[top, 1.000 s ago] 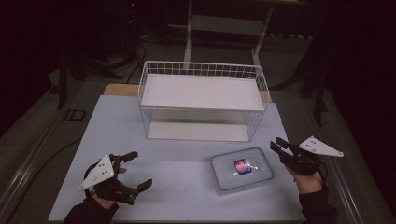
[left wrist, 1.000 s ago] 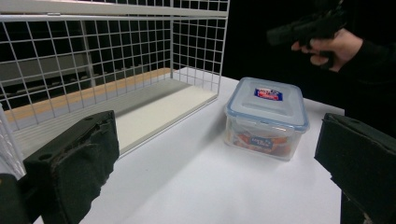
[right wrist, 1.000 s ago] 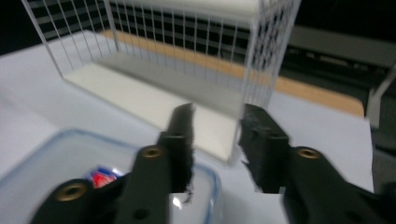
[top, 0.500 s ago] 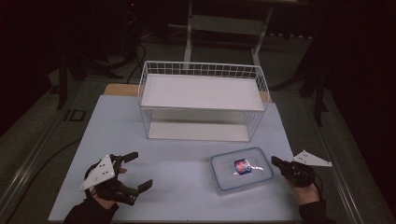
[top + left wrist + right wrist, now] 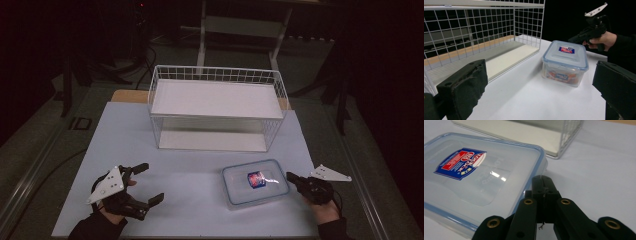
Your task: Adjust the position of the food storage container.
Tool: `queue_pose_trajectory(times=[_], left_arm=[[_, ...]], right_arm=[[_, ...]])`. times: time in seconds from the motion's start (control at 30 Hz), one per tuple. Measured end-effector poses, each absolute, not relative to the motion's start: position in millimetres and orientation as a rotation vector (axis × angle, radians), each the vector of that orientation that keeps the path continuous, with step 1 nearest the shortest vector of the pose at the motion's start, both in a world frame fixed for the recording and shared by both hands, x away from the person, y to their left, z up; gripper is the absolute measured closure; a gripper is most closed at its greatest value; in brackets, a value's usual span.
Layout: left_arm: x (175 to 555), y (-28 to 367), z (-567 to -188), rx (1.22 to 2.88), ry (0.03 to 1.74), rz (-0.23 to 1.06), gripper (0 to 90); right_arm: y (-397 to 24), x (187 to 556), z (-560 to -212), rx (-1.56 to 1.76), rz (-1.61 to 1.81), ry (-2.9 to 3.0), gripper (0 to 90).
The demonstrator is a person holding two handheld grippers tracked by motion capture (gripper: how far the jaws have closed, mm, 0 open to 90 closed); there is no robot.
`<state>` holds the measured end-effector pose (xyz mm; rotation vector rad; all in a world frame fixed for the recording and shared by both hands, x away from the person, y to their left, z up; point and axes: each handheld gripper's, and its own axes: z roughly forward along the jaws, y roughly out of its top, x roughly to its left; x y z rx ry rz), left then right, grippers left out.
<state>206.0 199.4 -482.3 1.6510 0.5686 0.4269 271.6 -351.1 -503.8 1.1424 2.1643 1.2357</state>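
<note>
Table (image 5: 200, 200) white and matte, wire basket (image 5: 217, 107) on it, dark room

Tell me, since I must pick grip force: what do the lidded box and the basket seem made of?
The box looks like clear glossy plastic: its contents show through the walls, the blue-rimmed lid catches glare. Likely smooth, perhaps slippery. The basket looks like white-coated metal wire, judging by its thin rigid grid; its shelf boards look matte white, material unclear.
</note>
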Motion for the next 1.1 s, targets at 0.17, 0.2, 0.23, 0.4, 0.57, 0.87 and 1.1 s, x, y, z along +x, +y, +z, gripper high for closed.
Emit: queue_pose_trajectory(times=[0.17,0.2,0.23,0.4,0.57,0.87,1.1], left_arm=[[207,199,-483,1.656,0.570,0.425,0.0],[207,199,-483,1.656,0.570,0.425,0.0],[207,199,-483,1.656,0.570,0.424,0.0],[206,199,-483,1.656,0.569,0.422,0.0],[206,200,-483,1.656,0.571,0.423,0.0],[207,199,-484,1.659,0.572,0.419,0.0],[207,198,-484,1.660,0.570,0.417,0.0]], right_arm=[[-338,268,-503,1.113,1.258,2.219,90.0],[-338,268,-503,1.113,1.258,2.219,90.0],[-332,267,-503,1.101,1.264,2.240,90.0],[-326,267,-503,1.068,1.262,2.245,90.0],[-329,270,-504,1.085,1.230,2.237,90.0],[-321,268,-507,1.075,1.238,2.273,90.0],[-310,265,-506,1.043,1.275,2.314,90.0]])
